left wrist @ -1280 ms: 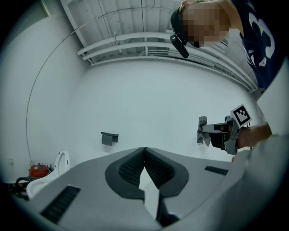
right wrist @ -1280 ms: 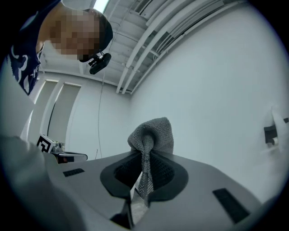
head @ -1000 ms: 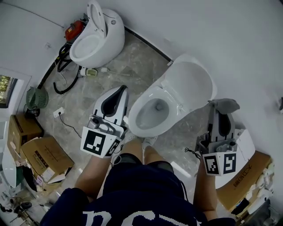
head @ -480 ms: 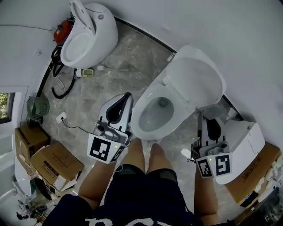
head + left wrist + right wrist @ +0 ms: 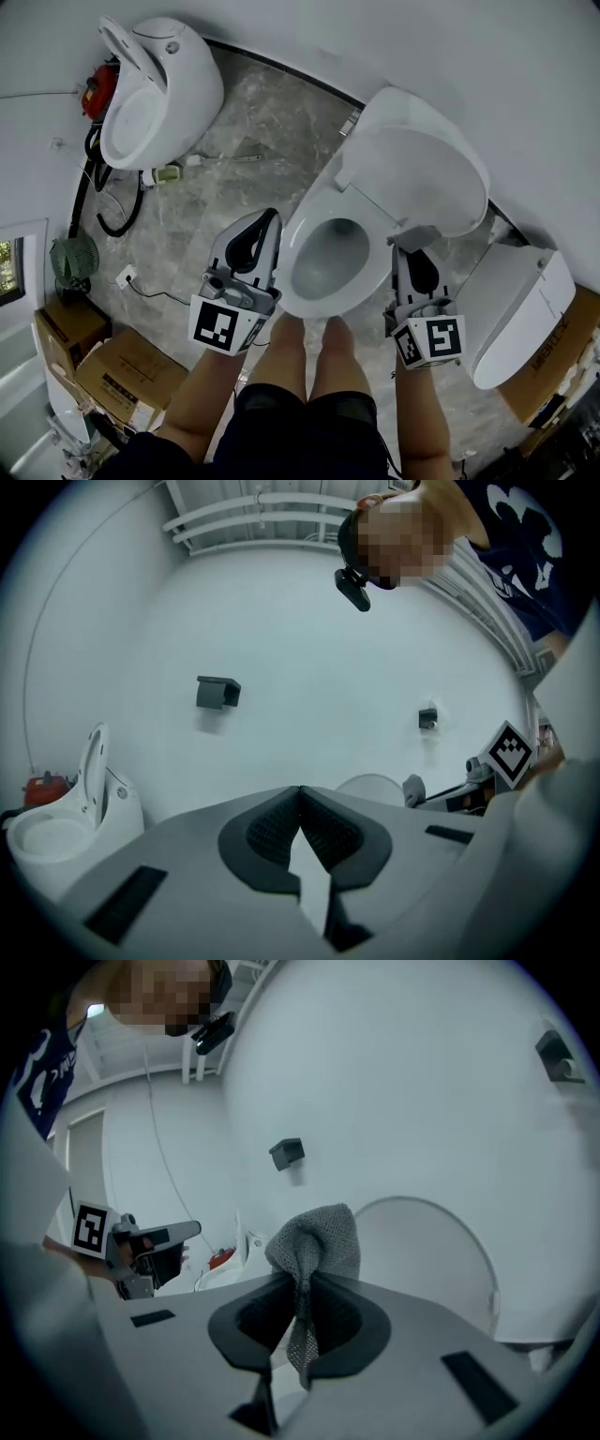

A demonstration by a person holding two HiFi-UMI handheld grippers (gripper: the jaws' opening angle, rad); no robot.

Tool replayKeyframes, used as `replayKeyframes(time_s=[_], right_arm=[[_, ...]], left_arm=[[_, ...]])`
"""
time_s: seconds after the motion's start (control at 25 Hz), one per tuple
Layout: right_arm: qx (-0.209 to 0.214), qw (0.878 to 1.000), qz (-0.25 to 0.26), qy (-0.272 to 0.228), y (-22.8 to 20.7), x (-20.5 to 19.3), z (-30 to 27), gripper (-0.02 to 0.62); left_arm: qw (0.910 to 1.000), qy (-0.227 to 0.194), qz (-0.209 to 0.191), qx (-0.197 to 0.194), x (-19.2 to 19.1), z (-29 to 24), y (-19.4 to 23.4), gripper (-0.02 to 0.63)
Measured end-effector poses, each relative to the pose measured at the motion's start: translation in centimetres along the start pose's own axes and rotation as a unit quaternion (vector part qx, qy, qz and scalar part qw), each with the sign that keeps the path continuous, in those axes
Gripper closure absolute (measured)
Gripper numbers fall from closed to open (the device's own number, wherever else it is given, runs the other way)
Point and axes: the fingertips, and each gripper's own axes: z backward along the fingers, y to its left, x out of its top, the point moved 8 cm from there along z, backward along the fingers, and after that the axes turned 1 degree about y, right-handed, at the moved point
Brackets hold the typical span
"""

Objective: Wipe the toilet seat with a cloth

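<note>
A white toilet stands below me with its seat [image 5: 305, 217] down and its lid [image 5: 422, 169] raised against the wall. My right gripper [image 5: 410, 241] is shut on a grey cloth [image 5: 314, 1241], which bunches above the jaws and hangs at the seat's right side. In the head view the cloth [image 5: 414, 236] shows as a small grey tuft beside the rim. My left gripper [image 5: 267, 223] hovers by the seat's left edge, shut with nothing in it. In the left gripper view its jaws [image 5: 300, 794] meet at the tips.
A second white toilet [image 5: 155, 89] stands at the far left with a red object [image 5: 98, 89] and black hose behind it. A white lid-like piece [image 5: 520, 309] lies at the right. Cardboard boxes [image 5: 122, 380] sit at lower left. My legs and feet are in front of the bowl.
Both grippers have closed in on the toilet. The right one, with the cloth, moved left and up to the seat's right rim. My view has shifted toward the bowl.
</note>
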Motion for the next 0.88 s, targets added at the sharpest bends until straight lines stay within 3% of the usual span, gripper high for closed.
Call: replayKeyframes(time_s=[0.4,0.88], right_arm=[[-0.070,0.996,-0.059,0.025,-3.5,-10.4,-8.3,0.541],[-0.098,0.985,-0.056,0.130,-7.3,-24.0,-14.3,0.541]], left_arm=[[0.9990,0.039,0.020,-0.003,-12.1,-4.5,2.0,0.594],[0.9966,0.072,0.040,0.011,-23.5,-5.4,4.3,0.594]])
